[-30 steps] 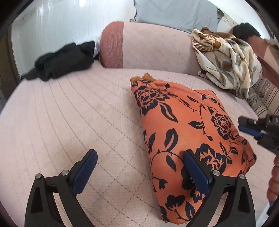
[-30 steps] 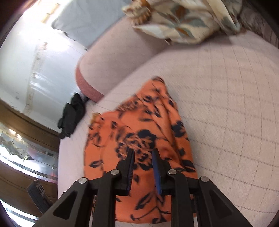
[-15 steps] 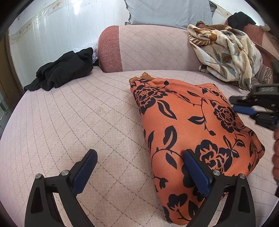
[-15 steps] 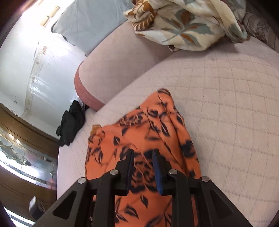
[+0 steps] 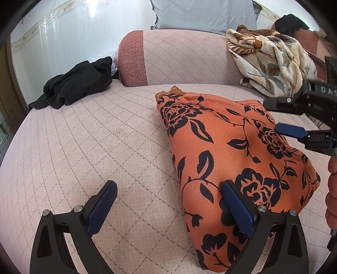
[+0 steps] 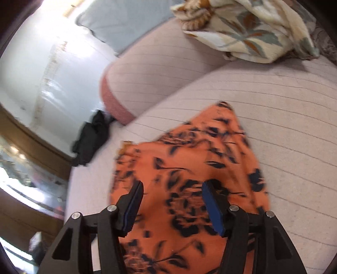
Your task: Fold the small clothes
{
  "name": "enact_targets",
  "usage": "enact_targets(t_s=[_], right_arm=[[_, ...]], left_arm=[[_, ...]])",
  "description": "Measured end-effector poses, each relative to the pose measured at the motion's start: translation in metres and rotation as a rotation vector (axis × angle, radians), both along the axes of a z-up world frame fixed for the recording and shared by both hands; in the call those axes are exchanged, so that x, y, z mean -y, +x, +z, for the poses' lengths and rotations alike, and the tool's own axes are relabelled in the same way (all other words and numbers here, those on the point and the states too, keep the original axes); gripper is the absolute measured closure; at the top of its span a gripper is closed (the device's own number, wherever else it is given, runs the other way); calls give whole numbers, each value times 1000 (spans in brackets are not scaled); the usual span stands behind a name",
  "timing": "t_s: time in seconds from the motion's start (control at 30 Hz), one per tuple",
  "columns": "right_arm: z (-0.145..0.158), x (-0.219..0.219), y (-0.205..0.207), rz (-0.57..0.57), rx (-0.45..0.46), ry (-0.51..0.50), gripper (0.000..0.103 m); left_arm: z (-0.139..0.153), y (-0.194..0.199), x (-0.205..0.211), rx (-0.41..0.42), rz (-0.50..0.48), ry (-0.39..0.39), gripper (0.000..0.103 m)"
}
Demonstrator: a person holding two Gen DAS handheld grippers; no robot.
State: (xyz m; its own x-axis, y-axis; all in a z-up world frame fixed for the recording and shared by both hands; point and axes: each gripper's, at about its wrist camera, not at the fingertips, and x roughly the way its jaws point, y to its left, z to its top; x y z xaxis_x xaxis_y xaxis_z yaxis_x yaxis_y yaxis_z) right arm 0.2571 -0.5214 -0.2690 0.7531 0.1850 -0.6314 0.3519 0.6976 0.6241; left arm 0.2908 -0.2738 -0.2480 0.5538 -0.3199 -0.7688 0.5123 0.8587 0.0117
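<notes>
A: Where is the orange floral garment (image 5: 227,160)?

B: It lies folded on the pink quilted sofa seat (image 5: 88,147), right of the middle in the left wrist view, its far end toward the backrest (image 5: 185,57).

A: And the left hand-held gripper (image 5: 168,202)?

B: Jaws spread wide, nothing between them. Its right pad (image 5: 238,208) sits over the garment's near edge; the left pad is over bare seat.

A: The right hand-held gripper (image 6: 171,202)?

B: Its jaws are opening above the garment, gripping no cloth. That view is blurred.

A: Anything else around?

B: A black garment (image 5: 78,84) at the seat's far left, a cream leaf-print cloth (image 5: 271,65) heaped on the backrest, a grey cushion (image 5: 202,14) behind.
</notes>
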Motion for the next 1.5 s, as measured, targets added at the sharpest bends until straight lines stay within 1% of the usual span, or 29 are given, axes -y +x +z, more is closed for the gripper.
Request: enact_targets(t_s=[0.03, 0.1, 0.17, 0.2, 0.23, 0.3, 0.47, 0.63, 0.67, 0.73, 0.77, 0.8, 0.83, 0.93, 1.0, 1.1, 1.2, 1.27, 1.5], right_arm=[[2, -3, -1, 7, 12, 4, 42], [0, -9, 4, 22, -6, -8, 44], [-15, -14, 12, 47, -84, -5, 44], [-23, -15, 16, 55, -122, -4, 50], [-24, -16, 17, 53, -130, -20, 54], [-18, -20, 18, 61, -132, -41, 54], [-12, -21, 13, 66, -106, -5, 54], [3, -23, 2, 87, -12, -16, 54], [3, -25, 3, 95, -11, -19, 54], [-6, -28, 7, 110, -59, -22, 52], [-18, -30, 15, 125, -122, -16, 51], [-27, -31, 18, 136, -150, -11, 51], [-28, -33, 18, 134, -141, -23, 51], [-15, -35, 18, 146, -137, -44, 51], [-11, -32, 13, 135, -109, -25, 51], [-7, -23, 7, 116, -101, -4, 50], [-3, -10, -4, 87, -85, 3, 46], [0, 1, -11, 70, -73, 10, 46], [-6, 35, -25, 15, -91, 27, 45]], left_arm=[[0, 0, 0, 0, 0, -1, 3], [0, 0, 0, -5, 2, -4, 3], [0, 1, -1, -10, 1, -2, 3], [0, 1, -1, -9, 0, -2, 3], [1, 1, -1, -8, 1, -3, 3], [1, 1, -1, -9, 0, -3, 3], [0, 0, -1, -7, -1, -3, 3], [0, 0, -1, -4, 3, -3, 3], [0, 0, -1, -1, 3, -2, 3], [0, -1, 0, -1, 1, 0, 3], [-1, -1, 0, -4, 0, 4, 3], [-1, -1, 0, -2, 0, 2, 3], [-1, -1, 0, -1, 2, 0, 3], [-1, -1, 0, 0, 2, -1, 3], [-1, -2, 0, -2, 2, -4, 3], [-2, -1, 0, -2, 0, -5, 3], [-2, -1, 0, -5, -2, -8, 3], [-2, 0, 0, -6, -2, -11, 3], [-4, 1, 1, -6, 2, -12, 0]])
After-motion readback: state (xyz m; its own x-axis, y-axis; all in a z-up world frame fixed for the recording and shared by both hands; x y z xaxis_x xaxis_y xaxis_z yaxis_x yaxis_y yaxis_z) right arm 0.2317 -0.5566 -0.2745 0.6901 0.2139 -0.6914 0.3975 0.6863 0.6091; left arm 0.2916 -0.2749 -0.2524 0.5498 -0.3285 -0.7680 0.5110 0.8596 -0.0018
